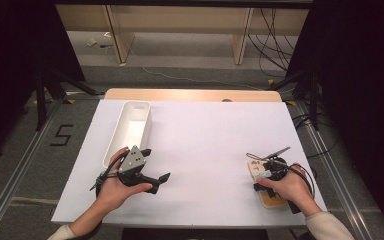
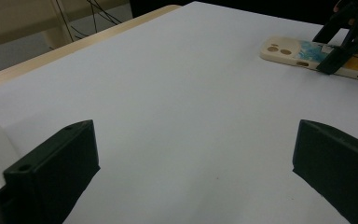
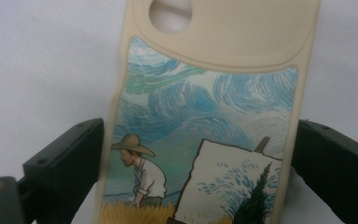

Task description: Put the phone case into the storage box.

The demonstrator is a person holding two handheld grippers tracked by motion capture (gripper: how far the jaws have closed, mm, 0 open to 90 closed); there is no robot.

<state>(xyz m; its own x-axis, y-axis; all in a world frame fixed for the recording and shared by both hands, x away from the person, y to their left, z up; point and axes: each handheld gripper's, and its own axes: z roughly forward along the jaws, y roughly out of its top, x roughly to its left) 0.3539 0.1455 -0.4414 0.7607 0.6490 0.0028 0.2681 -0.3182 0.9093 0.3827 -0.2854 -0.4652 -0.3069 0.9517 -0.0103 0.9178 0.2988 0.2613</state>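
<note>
fingers (image 3: 65, 158) of the right gripper (image 1: 270, 172) straddle the phone case (image 3: 205, 140), spread wide and not yet closed, for an edge grasp; left gripper (image 1: 152, 167) fingers wide, idle beside the white bin (image 1: 130, 127).

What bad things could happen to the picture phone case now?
1. The right gripper has its jaws open on either side of the phone case, not yet gripping. The case lies flat on the white table, so the jaws might slide over its thin edges and miss.
2. The case sits near the table's right front corner; a nudge could push it off.
3. The white bin is far across by the left gripper, so a weak grip could drop the case on the way, if that is where it goes.
</note>
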